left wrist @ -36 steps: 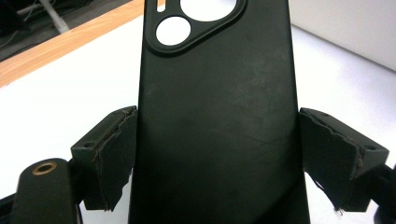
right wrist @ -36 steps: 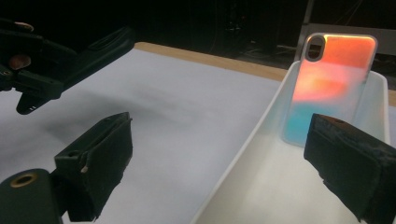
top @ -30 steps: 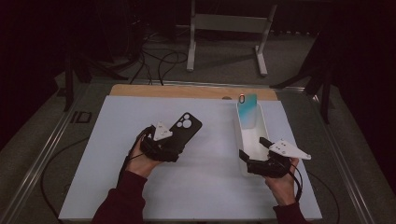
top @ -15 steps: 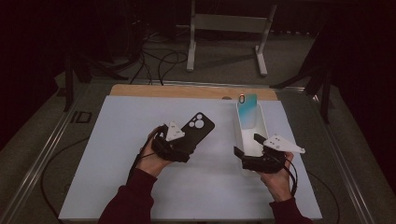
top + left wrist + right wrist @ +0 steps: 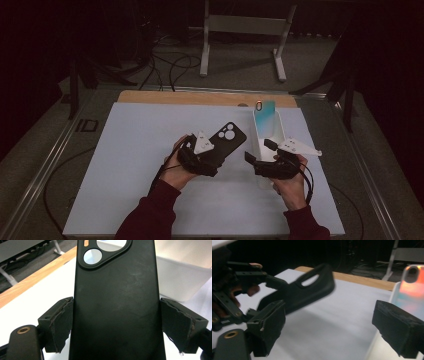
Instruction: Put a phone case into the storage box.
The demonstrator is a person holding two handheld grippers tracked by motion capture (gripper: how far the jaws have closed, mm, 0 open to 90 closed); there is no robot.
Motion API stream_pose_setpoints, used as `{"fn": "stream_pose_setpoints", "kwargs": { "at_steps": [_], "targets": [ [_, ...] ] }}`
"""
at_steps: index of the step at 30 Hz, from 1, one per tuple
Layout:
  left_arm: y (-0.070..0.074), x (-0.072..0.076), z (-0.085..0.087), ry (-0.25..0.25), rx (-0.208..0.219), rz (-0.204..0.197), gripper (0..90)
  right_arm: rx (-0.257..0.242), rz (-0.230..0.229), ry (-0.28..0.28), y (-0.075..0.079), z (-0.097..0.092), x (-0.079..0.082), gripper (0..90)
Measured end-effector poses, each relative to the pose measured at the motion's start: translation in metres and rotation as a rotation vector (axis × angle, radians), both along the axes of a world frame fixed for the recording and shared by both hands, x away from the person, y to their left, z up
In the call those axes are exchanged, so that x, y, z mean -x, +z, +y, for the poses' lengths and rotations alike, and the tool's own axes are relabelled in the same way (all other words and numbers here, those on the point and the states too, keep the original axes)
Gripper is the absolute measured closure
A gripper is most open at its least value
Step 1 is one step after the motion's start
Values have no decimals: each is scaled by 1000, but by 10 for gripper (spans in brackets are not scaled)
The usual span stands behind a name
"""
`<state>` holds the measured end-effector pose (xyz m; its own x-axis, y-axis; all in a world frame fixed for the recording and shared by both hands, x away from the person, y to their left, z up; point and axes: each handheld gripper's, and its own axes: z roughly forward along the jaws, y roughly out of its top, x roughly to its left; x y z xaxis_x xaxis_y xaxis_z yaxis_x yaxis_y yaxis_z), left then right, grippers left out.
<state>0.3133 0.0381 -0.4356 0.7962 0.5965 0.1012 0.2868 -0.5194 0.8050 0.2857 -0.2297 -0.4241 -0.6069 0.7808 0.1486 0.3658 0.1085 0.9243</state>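
Near the middle of the white tabletop (image 5: pixel 125 165), the left gripper (image 5: pixel 212 150) holds a black phone case (image 5: pixel 227 140) clear of the surface, its camera cut-out pointing to the far right. In the left gripper view the jaws stand wide but press on both long edges of the case (image 5: pixel 116 302), so it is gripped across its width. The right gripper (image 5: pixel 255 161) waits just to the right, beside a white tray (image 5: pixel 274 136) with a pale blue-green phone (image 5: pixel 263 114) leaning in it; its jaws are wide apart and hold nothing, as the right gripper view shows (image 5: pixel 329 330).

The step in hand looks like carrying the case toward the phone, probably to fit it. The next move would call for bringing the case level with the tray, while the right gripper takes hold of the phone or steadies the tray.

The left forearm comes in from the near edge and angles far-right, hand wrapped under the gripper; the right hand sits lower, its gripper pointing left toward the case.
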Motion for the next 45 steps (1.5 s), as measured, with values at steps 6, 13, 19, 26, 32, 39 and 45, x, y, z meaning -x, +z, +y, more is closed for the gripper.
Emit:
{"fn": "stream_pose_setpoints", "kwargs": {
  "at_steps": [6,13,19,26,32,39,45],
  "targets": [
    [2,5,-11,-44,-2,-5,161,-21,20,18,3,6,-4,125],
    [8,11,-18,-80,9,-27,161,-51,72,30,2,9,-10,105],
    [11,15,-25,-100,20,-45,160,-59,80,27,5,11,-9,138],
    [13,18,-29,-112,17,-58,160,-69,114,73,5,15,-10,325],
    [13,18,-30,-111,14,-57,158,-121,148,117,5,12,-11,531],
    [10,19,-33,-113,-1,-66,158,-152,171,161,7,14,-10,678],
    [9,19,-34,-109,-4,-69,157,-170,195,202,4,14,-12,752]
  ]
}}
